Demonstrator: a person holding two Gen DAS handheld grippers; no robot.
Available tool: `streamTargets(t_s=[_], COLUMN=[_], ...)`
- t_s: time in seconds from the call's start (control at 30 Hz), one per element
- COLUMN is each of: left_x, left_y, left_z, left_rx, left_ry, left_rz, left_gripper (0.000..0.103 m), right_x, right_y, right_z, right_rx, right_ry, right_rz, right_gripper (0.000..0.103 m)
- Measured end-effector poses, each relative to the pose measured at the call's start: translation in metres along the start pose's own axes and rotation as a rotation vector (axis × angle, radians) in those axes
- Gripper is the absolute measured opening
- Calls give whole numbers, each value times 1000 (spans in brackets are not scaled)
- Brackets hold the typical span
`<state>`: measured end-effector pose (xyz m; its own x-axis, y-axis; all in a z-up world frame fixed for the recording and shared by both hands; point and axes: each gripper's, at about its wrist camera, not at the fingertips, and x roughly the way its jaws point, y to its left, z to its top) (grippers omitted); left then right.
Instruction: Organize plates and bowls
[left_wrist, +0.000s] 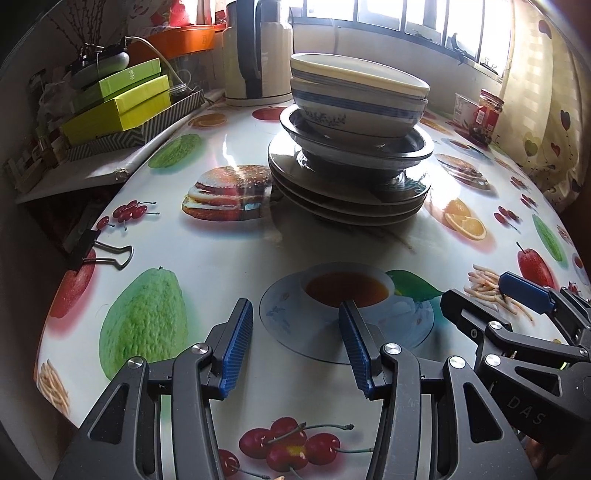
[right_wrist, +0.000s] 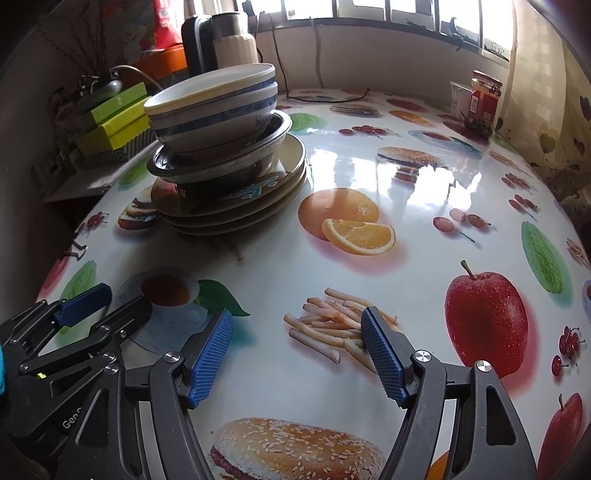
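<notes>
Each camera sits just behind its own tongs and looks forward and steeply down along the two blue-padded fingers at the counter, close above its printed cloth.

The left view has the left tongs at its lower edge, the stack of plates and bowls straight ahead of them, and the right tongs entering from the right.

The right view has the right tongs low in the centre, the same stack ahead and to their left, and the left tongs at far left.

Both share the stack, the window wall behind it and the printed teacup between the tongs.
</notes>
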<state>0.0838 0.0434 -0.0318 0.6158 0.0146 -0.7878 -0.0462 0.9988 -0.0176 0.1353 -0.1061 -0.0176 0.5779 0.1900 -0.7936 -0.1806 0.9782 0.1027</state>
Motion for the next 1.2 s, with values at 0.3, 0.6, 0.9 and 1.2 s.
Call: streamTargets(t_s=[0.3,0.6,0.9,1.2], left_x=[0,-1,-1,-1], left_y=[-1,-1,-1,-1], left_z=[0,-1,-1,-1], left_rx=[-5,-9,-7,-8], left_ry=[-8,-10,-10,-10], left_rz=[9,10,11,10], left_gripper=[50,50,50,50], right_x=[1,1,1,0], right_y=[2,2,2,2], right_z=[-1,-1,-1,-2], right_rx=[-5,-5,-5,-6], right_ry=[0,0,0,0], right_rz=[-19,-19,-19,-19], right_gripper=[78,78,79,79])
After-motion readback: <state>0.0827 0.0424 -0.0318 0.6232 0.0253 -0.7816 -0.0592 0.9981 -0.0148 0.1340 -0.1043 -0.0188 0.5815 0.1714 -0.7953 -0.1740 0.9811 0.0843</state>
